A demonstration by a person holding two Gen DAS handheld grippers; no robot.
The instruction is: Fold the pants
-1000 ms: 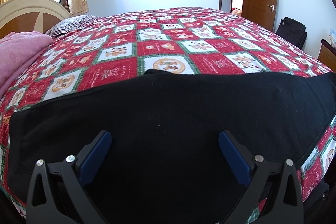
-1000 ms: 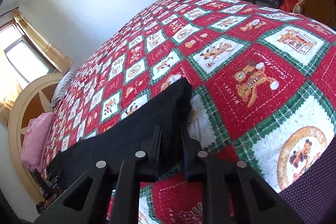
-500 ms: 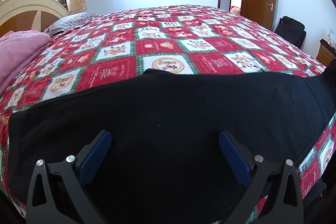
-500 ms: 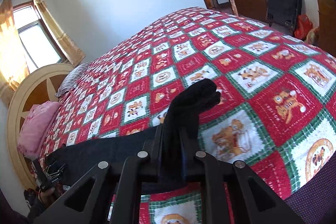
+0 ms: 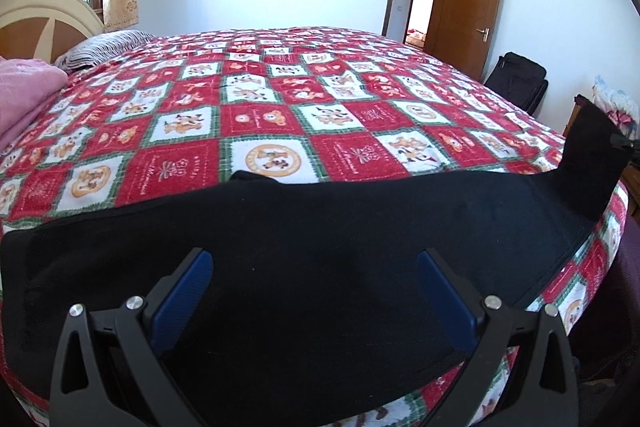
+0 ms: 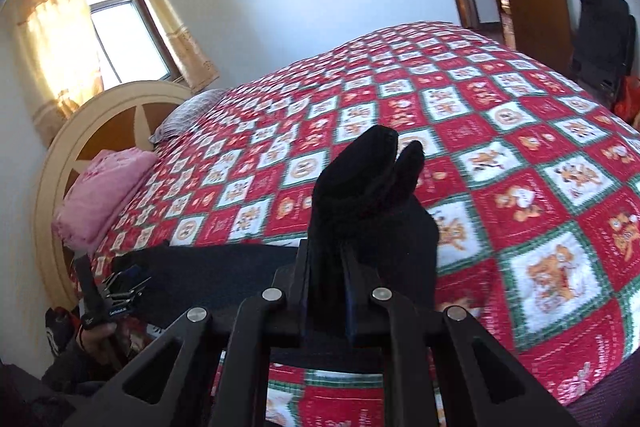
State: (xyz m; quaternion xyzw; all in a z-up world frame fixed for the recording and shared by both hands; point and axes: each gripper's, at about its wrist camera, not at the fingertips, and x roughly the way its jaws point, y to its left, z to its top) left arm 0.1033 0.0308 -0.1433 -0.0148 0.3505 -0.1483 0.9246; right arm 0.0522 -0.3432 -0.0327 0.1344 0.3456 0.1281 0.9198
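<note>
Black pants [image 5: 320, 259] lie along the near edge of the bed [image 5: 260, 99]. Right gripper [image 6: 328, 267] is clamped on one end, lifted up; left gripper [image 5: 312, 291] hovers wide open. Thin pinch, so the fabric could slip out mid-fold.

Black pants [image 5: 320, 247] on a red, white, green checked quilt [image 5: 260, 115].

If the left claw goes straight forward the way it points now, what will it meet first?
Most likely the black pants: they lie spread on the bed directly ahead of the open left claw, between and beyond its fingers. Past them comes the red patchwork blanket. Its height above the cloth is unclear.
</note>
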